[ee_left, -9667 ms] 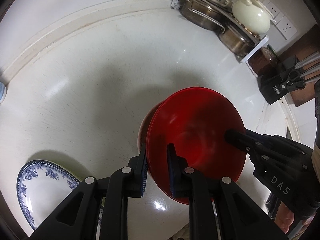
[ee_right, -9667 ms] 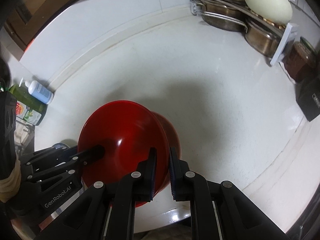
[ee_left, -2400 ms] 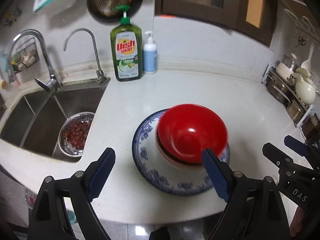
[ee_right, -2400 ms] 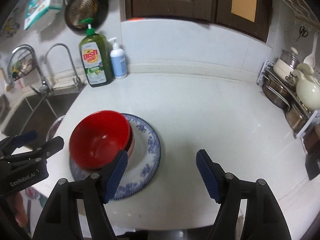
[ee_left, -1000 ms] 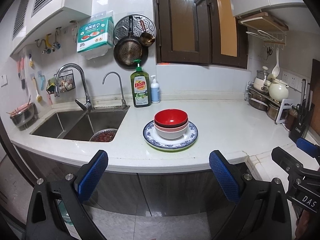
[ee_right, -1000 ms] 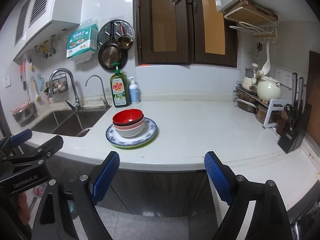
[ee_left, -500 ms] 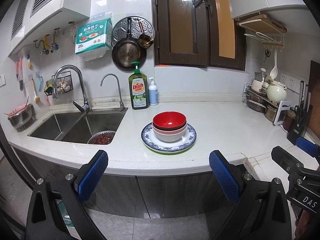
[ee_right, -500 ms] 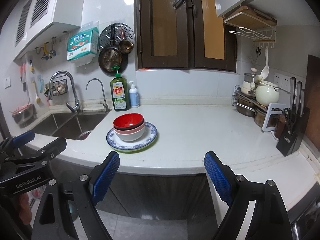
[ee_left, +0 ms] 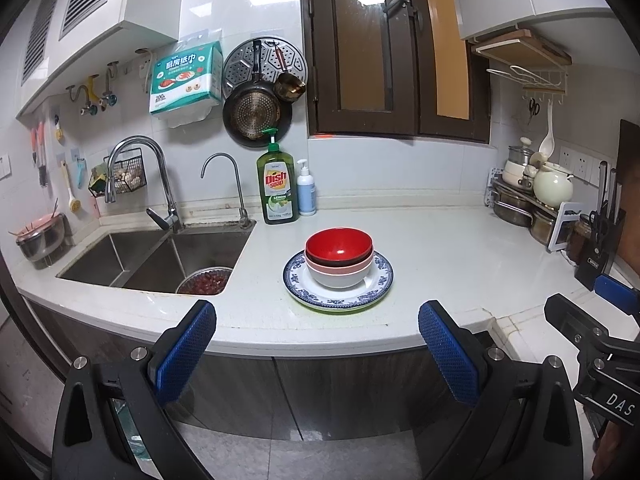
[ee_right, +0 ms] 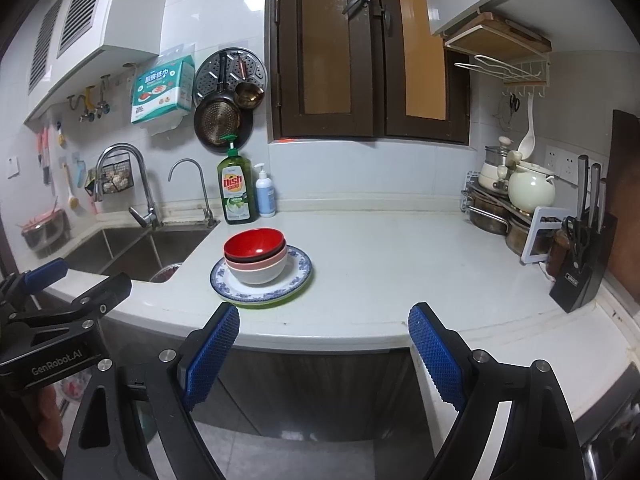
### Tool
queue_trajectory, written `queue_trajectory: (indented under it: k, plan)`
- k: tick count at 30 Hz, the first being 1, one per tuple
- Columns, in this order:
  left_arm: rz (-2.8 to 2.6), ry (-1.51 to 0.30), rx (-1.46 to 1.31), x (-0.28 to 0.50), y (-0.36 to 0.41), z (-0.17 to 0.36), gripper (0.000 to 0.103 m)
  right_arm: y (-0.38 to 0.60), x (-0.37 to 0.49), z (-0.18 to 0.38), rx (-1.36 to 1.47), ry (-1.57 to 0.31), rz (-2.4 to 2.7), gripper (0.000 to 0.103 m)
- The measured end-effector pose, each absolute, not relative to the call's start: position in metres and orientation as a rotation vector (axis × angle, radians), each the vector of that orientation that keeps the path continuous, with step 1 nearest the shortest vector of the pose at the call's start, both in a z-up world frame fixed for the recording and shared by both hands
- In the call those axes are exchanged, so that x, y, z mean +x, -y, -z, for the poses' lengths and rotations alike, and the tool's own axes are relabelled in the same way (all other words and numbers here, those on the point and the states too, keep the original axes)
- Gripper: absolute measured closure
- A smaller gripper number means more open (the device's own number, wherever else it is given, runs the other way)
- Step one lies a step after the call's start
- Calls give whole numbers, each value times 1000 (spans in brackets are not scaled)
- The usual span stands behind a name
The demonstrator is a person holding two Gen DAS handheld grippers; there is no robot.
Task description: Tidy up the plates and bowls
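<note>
Left claw (ee_left: 316,344) "GenRobot.AI" — bottle (ee_left: 277,184) "Dish soap"

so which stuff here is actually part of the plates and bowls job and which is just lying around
Part of the job:
red bowl
pink bowl
white bowl
blue-patterned plate

Just lying about:
dish soap bottle
lotion pump bottle
knife block
pots on the rack
strainer of red fruit in the sink

My left tongs (ee_left: 316,354) and right tongs (ee_right: 322,354) hang side by side, each angled slightly downward, blue pads spread wide apart, nothing between them, gripping nothing.
</note>
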State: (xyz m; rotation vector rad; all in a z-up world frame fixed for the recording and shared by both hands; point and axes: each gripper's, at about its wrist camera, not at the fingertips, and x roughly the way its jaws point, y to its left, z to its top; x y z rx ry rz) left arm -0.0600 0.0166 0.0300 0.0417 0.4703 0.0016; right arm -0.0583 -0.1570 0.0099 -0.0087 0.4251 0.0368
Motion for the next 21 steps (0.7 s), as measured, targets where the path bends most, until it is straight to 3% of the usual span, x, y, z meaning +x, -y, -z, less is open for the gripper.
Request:
queue_trajectory:
  k: [21]
  plan:
    - [-23,-464,41,-61,-8,-32,0,155,-57,-9,-15,-419,-29,15]
